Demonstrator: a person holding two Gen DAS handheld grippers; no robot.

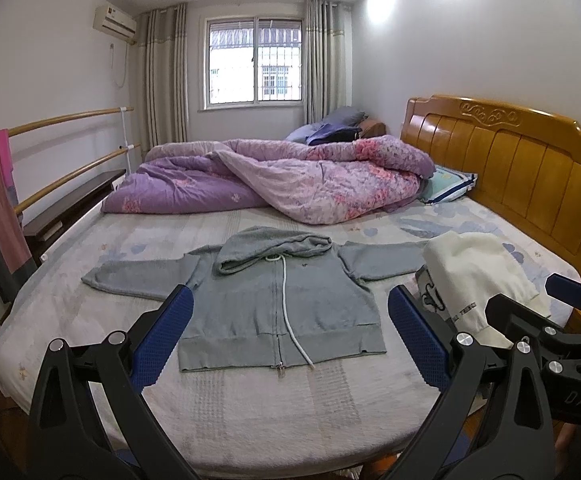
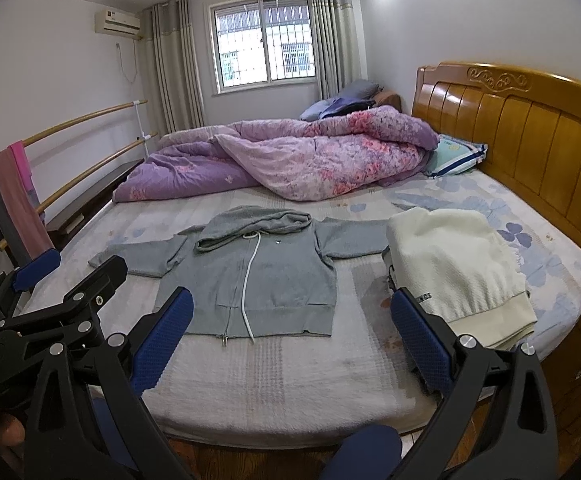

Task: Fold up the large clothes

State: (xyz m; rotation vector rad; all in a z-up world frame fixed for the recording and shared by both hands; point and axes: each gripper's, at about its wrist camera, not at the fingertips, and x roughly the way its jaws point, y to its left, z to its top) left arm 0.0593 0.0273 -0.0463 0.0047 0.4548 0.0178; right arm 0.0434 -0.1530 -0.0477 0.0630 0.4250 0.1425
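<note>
A grey zip hoodie [image 1: 274, 300] lies flat and face up on the bed [image 1: 250, 412], near its front edge, sleeves spread to either side and hood bunched at the collar. Its right-hand cuff disappears behind a folded cream garment [image 1: 474, 276] that sits toward the headboard-side edge; dark lettering on that garment's hem is only partly readable, and something dark tucked under it cannot be made out. A rumpled purple floral quilt [image 2: 282, 160] covers the far edge of the bed and hides most of a pillow [image 2: 456, 154] at the headboard corner. The left gripper [image 1: 290, 336] hovers over the front edge with fingers spread wide, holding nothing. The right gripper [image 2: 290, 332] is likewise spread and empty, above the same edge. Both handles are cut off by the frame.
</note>
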